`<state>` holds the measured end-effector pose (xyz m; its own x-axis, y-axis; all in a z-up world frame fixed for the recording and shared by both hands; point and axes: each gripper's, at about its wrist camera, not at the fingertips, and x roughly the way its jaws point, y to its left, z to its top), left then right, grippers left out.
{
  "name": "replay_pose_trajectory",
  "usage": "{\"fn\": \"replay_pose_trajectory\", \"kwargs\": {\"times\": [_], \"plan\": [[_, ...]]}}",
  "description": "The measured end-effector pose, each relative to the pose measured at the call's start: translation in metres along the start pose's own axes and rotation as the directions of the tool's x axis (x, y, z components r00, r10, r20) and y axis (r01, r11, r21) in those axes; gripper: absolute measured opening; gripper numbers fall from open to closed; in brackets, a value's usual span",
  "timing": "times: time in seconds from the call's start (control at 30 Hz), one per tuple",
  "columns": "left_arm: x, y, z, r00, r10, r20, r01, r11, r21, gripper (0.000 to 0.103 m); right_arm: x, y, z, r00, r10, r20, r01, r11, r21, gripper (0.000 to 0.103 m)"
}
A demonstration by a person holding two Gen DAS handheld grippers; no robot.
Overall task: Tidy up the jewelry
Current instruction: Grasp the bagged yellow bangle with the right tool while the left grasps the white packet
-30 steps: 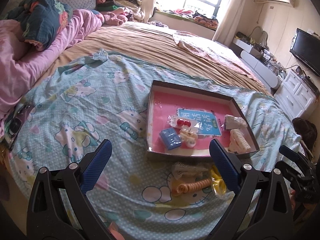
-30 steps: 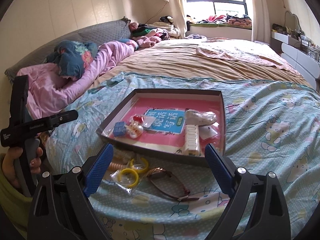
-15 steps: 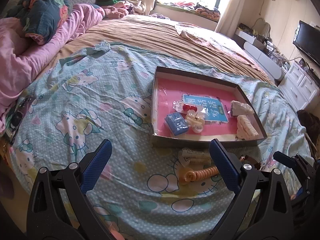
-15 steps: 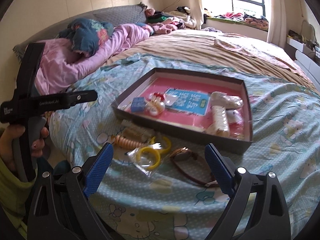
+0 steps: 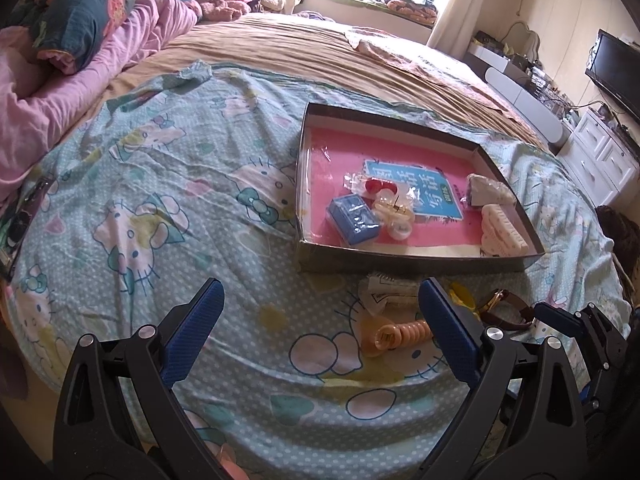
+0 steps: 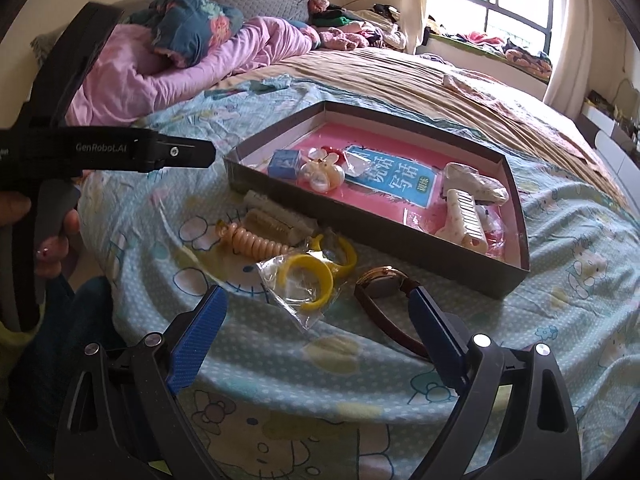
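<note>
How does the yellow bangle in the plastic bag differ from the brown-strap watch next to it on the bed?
The yellow bangle is a closed plastic-looking ring; the watch is a gold-coloured case on a long brown strap lying open. The yellow bangle sits inside a clear bag; the watch lies bare on the sheet. The watch's strap passes behind the right gripper's finger; the yellow bangle shows fully. Both lie outside the box.
</note>
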<state>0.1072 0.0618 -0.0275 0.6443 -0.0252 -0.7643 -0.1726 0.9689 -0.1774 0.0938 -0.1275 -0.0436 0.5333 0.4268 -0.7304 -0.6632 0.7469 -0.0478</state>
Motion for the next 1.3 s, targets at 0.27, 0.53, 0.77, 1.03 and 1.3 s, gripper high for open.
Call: {"fn": "replay_pose_trajectory", "kwargs": {"times": [0.27, 0.53, 0.77, 1.03, 1.3], "plan": [[0.015, -0.001, -0.007, 0.998, -0.036, -0.054, 0.035, 0.999, -0.007, 0.081, 0.020, 0.009, -0.001, 0.999, -0.032, -0.017, 0.030, 0.996, -0.085, 0.074], [0.031, -0.004, -0.012, 0.991, -0.092, -0.092, 0.090, 0.996, -0.017, 0.078, 0.047, 0.014, 0.002, 0.998, -0.046, -0.049, 0.038, 0.988, -0.149, 0.042], [0.051, -0.016, -0.011, 0.978, -0.166, -0.128, 0.161, 0.986, -0.045, 0.072, 0.036, -0.005, 0.004, 1.000, -0.007, -0.016, 0.006, 0.998, -0.069, 0.033], [0.067, -0.044, -0.010, 0.980, -0.142, -0.137, 0.145, 0.989, 0.014, 0.072, 0.000, -0.047, 0.006, 0.998, 0.036, 0.047, -0.040, 0.995, 0.091, 0.029], [0.073, -0.059, -0.012, 0.992, -0.041, -0.121, 0.055, 0.992, 0.116, 0.063, -0.028, -0.084, 0.007, 0.993, 0.008, 0.116, -0.031, 0.980, 0.196, 0.026]]}}
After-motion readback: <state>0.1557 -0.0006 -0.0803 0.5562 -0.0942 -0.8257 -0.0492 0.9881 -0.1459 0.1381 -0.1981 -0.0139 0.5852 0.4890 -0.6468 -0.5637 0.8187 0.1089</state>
